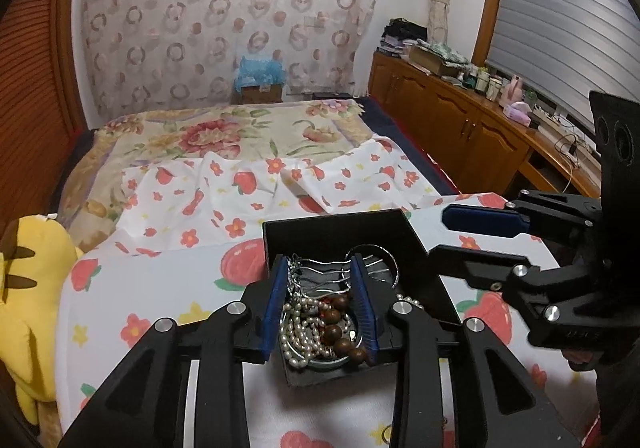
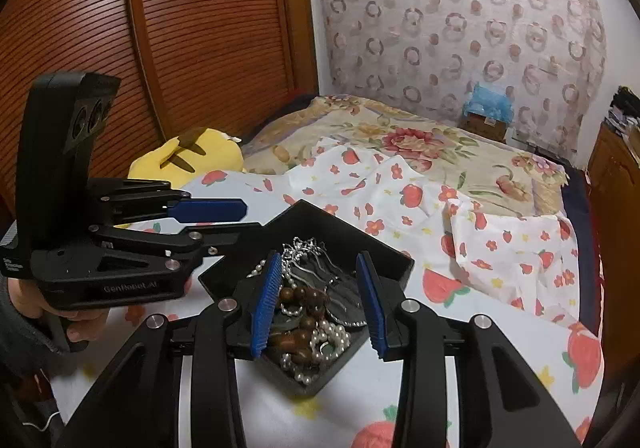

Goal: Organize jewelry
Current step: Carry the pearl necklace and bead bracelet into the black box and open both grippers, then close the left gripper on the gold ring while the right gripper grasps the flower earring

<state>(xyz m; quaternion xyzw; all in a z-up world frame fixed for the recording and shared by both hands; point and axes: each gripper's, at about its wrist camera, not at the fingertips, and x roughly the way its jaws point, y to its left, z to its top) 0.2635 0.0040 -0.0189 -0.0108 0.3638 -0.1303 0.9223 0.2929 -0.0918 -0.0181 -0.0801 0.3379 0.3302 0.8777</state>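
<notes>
Both grippers, left (image 1: 320, 304) and right (image 2: 320, 300), are spread wide and holding nothing, hovering right over the black box (image 1: 344, 232) low in the center of frame, where I see pearls (image 1: 298, 328) tangled with wooden beads (image 1: 340, 332), about equally near both.

Both grippers: matte black plastic linkages, silver round screw heads, ribbed blue finger pads (image 1: 276, 312). White "GenRobot.AI" lettering is seen on the left gripper (image 2: 216, 226) body. Bare skin and a dark grey sleeve cuff (image 2: 24, 332) are visible.
</notes>
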